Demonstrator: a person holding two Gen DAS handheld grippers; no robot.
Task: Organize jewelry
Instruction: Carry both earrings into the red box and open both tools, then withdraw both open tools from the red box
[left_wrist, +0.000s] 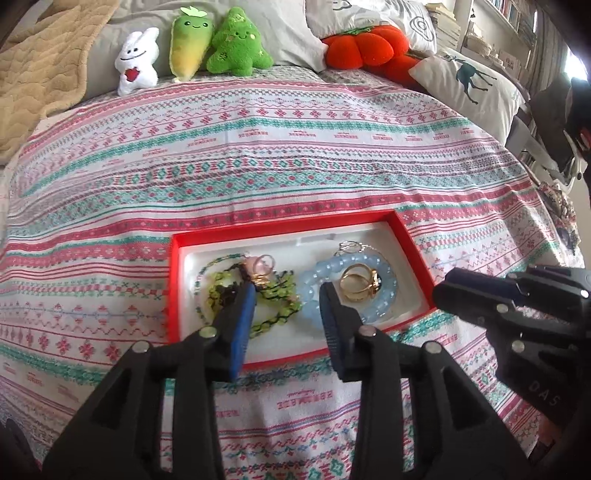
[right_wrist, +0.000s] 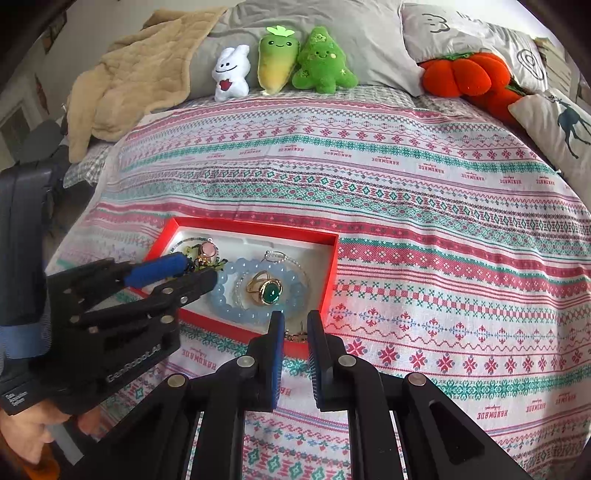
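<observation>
A red box (left_wrist: 177, 280) (right_wrist: 330, 266) with a white liner lies on the patterned bedspread. It holds a pale blue bead bracelet (left_wrist: 314, 280) (right_wrist: 229, 310), a gold ring with a green stone (left_wrist: 360, 282) (right_wrist: 266, 290), a green bead necklace (left_wrist: 277, 295), a pink charm (left_wrist: 260, 264) (right_wrist: 206, 251) and a thin silver piece (right_wrist: 275, 255). My left gripper (left_wrist: 286, 291) (right_wrist: 192, 269) is open over the box, its fingers either side of the green beads. My right gripper (right_wrist: 295, 319) is partly open at the box's near edge, with a small gold item (right_wrist: 297, 335) between its fingers; contact is unclear.
Plush toys stand at the bed's head: a white bunny (right_wrist: 231, 72), a green carrot (right_wrist: 277, 61), a green tree (right_wrist: 321, 62) and orange pumpkins (right_wrist: 465, 75). A tan blanket (right_wrist: 140, 74) lies at the back left. Pillows (right_wrist: 557, 122) sit at the right.
</observation>
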